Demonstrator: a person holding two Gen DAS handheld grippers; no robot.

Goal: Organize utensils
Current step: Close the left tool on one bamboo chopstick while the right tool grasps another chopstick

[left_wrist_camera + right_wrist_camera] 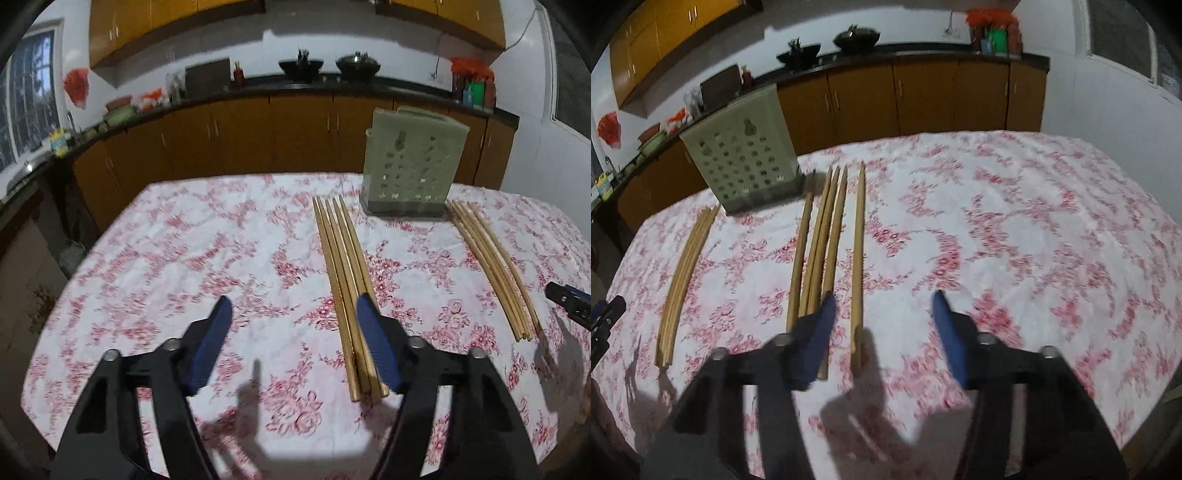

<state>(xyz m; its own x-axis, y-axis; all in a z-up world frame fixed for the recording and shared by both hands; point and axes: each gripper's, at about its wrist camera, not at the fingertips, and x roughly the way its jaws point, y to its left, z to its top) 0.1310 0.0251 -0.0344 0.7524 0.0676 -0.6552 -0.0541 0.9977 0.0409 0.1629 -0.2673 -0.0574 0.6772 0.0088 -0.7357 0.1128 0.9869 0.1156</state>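
A pale green perforated utensil holder (412,162) stands upright at the far side of the table; it also shows in the right wrist view (746,155). Two bunches of wooden chopsticks lie on the floral cloth. The left bunch (341,266) lies left of the holder, under my left gripper's right finger. The right bunch (495,266) lies right of the holder; in the right wrist view (827,236) one stick (857,251) lies apart from it, between the fingers. My left gripper (293,310) is open and empty. My right gripper (882,306) is open and empty.
The table has a white cloth with red flowers (221,251). Brown cabinets and a dark counter with pots (295,66) run behind it. The right gripper's tip (565,299) shows at the right edge of the left wrist view. The left bunch shows in the right wrist view (683,273).
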